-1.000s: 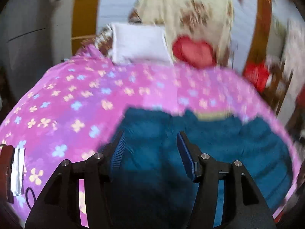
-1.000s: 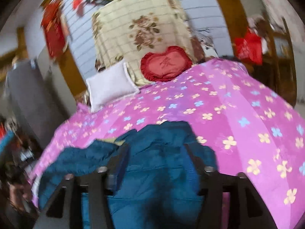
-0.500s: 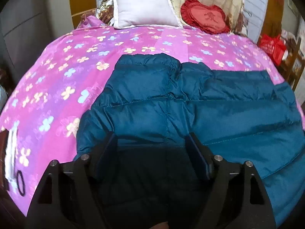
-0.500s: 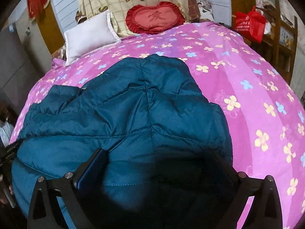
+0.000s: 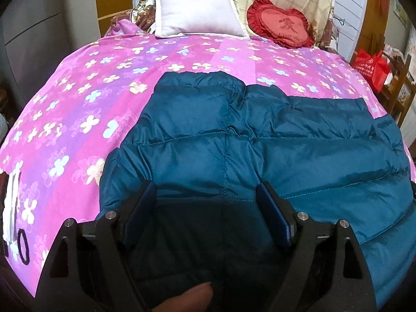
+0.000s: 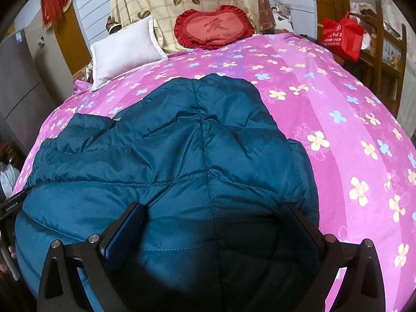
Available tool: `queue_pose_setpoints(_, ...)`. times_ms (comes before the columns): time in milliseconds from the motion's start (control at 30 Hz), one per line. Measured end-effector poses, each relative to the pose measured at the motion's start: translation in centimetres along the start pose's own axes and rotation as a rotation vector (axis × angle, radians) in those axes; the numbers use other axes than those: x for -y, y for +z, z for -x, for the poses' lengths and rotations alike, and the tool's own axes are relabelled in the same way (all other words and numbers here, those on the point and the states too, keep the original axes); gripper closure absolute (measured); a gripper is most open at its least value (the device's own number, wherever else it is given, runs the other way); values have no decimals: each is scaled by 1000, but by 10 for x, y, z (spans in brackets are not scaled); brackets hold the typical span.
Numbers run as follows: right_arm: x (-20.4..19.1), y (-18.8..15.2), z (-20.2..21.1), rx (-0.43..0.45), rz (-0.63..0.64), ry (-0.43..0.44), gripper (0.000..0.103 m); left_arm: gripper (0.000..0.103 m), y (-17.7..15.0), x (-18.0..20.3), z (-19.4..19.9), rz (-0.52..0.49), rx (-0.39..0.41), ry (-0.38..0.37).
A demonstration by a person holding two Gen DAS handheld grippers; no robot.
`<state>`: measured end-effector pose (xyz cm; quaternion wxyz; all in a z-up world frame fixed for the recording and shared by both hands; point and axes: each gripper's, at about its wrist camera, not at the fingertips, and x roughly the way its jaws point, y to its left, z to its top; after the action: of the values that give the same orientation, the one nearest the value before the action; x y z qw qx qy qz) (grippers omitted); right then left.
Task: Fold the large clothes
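Now we see the teal jacket (image 5: 260, 140) flat on the pink floral bedspread (image 5: 78, 104), white pillow (image 5: 197, 10) far; left gripper (image 5: 208, 195) and right gripper (image 6: 215, 215) have just opened, clamping nothing.

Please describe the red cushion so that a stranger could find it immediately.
Look at the bed with the pink flowered cover. At its head, against the rose-patterned cloth, lies the red cushion, right of the white pillow. It alone is heart-shaped and frilled, with one character on it.

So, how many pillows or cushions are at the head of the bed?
2. A white pillow leans at the head on the left side, and a red heart-shaped cushion sits to its right. More may be hidden behind the floral blanket.
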<state>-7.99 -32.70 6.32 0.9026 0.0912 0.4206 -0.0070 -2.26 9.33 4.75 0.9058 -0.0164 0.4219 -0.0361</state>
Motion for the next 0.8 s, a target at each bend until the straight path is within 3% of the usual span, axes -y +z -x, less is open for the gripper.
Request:
queue_pose_setpoints(300,-3,3,5,4,-2,-24,0,21,2,0,0,-3,-13,1)
queue_pose_setpoints(400,-5,7,27,56,-41,-22,0,21,3,0,10,7,-9,15)
queue_pose_setpoints(533,-13,7,78,111,-140,12,0,21,-4,9,50,-36,55,62)
queue_pose_setpoints(800,-55,-44,202,197,22,-6,0,21,-59,30,136,-47,72,40)
